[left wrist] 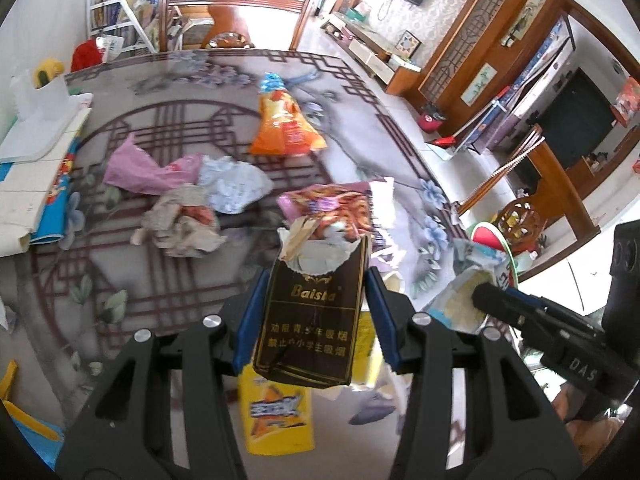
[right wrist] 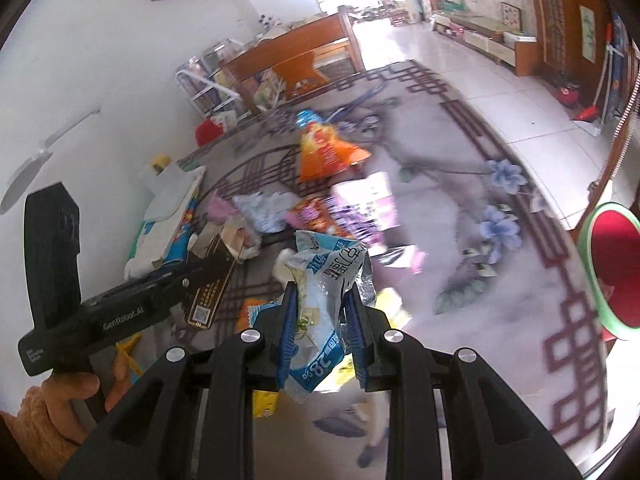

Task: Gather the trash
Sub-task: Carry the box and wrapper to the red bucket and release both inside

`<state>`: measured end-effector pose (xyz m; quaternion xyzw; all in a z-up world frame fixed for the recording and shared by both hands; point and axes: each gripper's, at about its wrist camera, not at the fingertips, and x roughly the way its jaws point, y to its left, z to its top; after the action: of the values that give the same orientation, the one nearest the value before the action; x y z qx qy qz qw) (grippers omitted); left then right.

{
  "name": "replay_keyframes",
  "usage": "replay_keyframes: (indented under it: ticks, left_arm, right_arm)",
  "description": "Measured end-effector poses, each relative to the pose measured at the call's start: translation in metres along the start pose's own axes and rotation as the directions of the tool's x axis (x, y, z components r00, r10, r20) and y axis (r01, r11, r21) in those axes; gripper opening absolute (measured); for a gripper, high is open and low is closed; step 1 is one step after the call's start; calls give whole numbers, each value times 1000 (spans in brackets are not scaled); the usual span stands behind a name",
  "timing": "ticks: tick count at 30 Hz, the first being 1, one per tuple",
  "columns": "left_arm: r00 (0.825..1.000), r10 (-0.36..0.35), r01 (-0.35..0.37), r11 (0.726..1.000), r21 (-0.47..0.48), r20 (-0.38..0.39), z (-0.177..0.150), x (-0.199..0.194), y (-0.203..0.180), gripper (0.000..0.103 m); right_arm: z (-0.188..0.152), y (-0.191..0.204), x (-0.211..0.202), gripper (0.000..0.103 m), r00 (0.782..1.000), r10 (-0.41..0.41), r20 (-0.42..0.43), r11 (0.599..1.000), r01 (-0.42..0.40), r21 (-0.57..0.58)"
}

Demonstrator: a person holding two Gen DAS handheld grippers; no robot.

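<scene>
Left gripper (left wrist: 316, 312) clamped on a dark brown cigarette pack (left wrist: 310, 320), blue pads pressed to both its sides. Pack upright, gold lettering on its face, top torn open with crumpled paper and foil poking out; held above the table. Right gripper (right wrist: 322, 320) closed tight on a crumpled blue-and-white wrapper (right wrist: 324, 276), white print on it, silver lining showing at one fold; also lifted off the surface.

Table (left wrist: 168, 320) large, glass-topped, grey with a dark red lattice pattern and pale blue flowers near its edge. Loose trash across it: orange snack bag (left wrist: 286, 124) towards the far end, pink wrapper (left wrist: 140, 168) and crumpled paper (left wrist: 182, 224) mid-table, yellow packet (left wrist: 276, 416) under the left gripper. Round bin (right wrist: 612, 276), green rim, red inside, at the table's edge beside the right gripper.

Room: white wall on one side, wooden chair (left wrist: 236, 12) at the far end, pale tiled floor, carved wooden screens along the other wall.
</scene>
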<state>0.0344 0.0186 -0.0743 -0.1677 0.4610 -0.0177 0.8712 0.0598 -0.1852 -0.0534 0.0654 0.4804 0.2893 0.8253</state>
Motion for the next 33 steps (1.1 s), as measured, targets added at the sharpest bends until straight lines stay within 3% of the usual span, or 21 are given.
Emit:
replay_keyframes:
  ticks: [11,23,33]
  left_arm:
    - [999,-46,45,997,66,7,13,21,-70,47]
    - [998,-68,69,994,83,-3,15,49,-131,47]
    - [985,-136,151,976,156,-103,8,96,-202,47]
  right_arm:
    - [16,-69,-42,23,997,-49,66,997,45,57]
    - [25,-135,-68,24,994,-73,81,993,65,95]
    - [17,-212,-95,24,985,-143,92,970,122,209]
